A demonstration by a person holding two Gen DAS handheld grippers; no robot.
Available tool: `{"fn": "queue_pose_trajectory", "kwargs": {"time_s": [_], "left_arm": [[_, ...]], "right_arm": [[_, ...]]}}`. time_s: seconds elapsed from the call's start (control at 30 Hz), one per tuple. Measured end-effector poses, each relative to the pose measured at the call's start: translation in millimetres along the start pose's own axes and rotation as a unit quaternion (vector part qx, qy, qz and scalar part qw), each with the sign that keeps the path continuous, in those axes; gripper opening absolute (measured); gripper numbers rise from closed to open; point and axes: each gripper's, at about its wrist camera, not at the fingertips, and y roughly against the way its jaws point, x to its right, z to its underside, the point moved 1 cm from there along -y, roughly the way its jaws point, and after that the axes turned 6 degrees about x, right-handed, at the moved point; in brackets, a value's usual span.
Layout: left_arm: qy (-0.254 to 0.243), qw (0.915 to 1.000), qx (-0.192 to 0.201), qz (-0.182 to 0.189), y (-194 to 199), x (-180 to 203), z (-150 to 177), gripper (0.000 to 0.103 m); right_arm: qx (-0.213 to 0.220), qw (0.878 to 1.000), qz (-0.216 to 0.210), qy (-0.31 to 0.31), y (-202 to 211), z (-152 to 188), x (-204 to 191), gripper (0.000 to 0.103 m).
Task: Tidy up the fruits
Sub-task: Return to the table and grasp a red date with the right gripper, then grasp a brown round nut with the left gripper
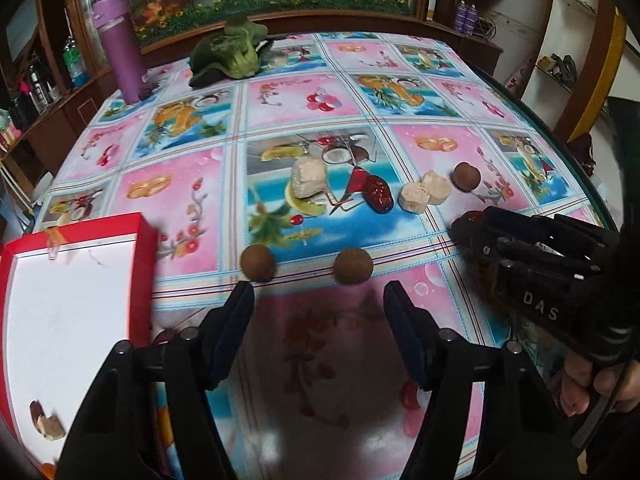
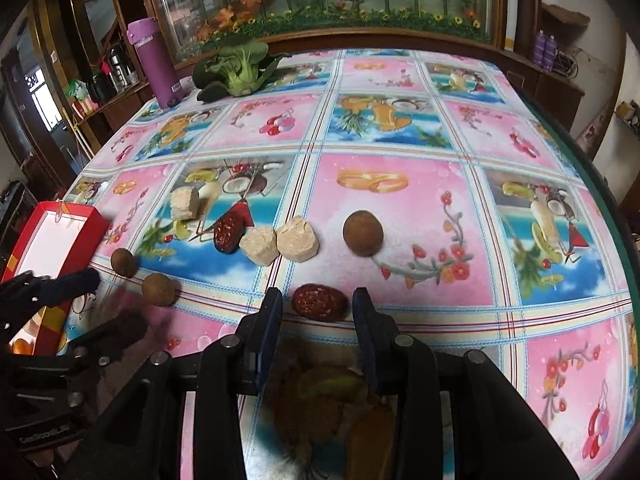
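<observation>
Left gripper: my left gripper (image 1: 319, 290), black with blue pads, hangs low over the table with its jaws spread wide and nothing between them.
Right gripper: my right gripper (image 2: 317, 295) is open too, narrower than the left. The near wrinkled dark-red date (image 2: 319, 302) lies on the cloth between its fingertips, with a gap on each side. I have no hold on it.
Table: a round table under a glossy pink-and-blue fruit-print tablecloth (image 2: 400, 120).
Box: a shallow red cardboard box with a white inside (image 1: 68, 312) sits at the left edge, just beside my left gripper. Small brown scraps lie in its near corner; I cannot tell what they are.
Brown fruits, left: two round brown longan-like fruits (image 1: 258, 263) (image 1: 353, 266) rest just beyond my left fingertips, apart from each other.
Brown fruit, right: a third round brown fruit (image 2: 363, 233) sits alone on a pink square, beyond the near date.
Pale chunks: two pale beige crumbly blocks (image 2: 259, 245) (image 2: 297, 241) touch side by side; a third beige block (image 2: 185, 203) stands farther back to the left.
Second date: another dark-red date (image 2: 225, 236) lies just left of the paired blocks.
Far side: a tall purple flask (image 2: 153, 62) stands upright beside a leafy green vegetable (image 2: 236, 68), well apart from the fruit.
</observation>
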Motion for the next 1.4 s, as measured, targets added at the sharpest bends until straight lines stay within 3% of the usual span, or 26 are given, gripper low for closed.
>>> {"fn": "queue_pose_trajectory", "kwargs": {"time_s": [0.3,0.37,0.43,0.67,0.83,1.13,1.4], "left_arm": [[-0.012,0.9998,-0.005,0.014,-22.7,15.5,-10.4,0.042],[-0.008,0.9998,-0.001,0.017,-24.3,13.6,-13.0,0.03],[-0.008,0.9998,0.002,0.018,-25.0,12.1,-14.1,0.025],[0.016,0.9992,0.02,0.03,-11.2,5.3,-7.7,0.025],[0.041,0.9972,0.055,0.032,29.9,-7.6,1.0,0.025],[0.092,0.9881,0.122,-0.016,110.0,-75.5,30.7,0.025],[0.163,0.9691,0.141,-0.121,149.8,-173.4,71.2,0.025]], "right_arm": [[0.005,1.0,-0.018,-0.006,-0.1,0.3,4.7,0.028],[0.005,1.0,-0.021,-0.008,0.3,0.5,5.5,0.028],[0.006,1.0,-0.026,-0.013,1.5,0.9,7.1,0.028],[0.022,0.999,-0.043,-0.025,14.5,1.1,6.6,0.028],[0.029,0.998,-0.058,-0.027,26.8,-1.9,-5.8,0.028],[0.041,0.992,-0.113,0.042,46.1,-11.5,-89.2,0.028],[0.04,0.976,-0.177,0.119,43.0,-9.8,-198.1,0.028]]}}
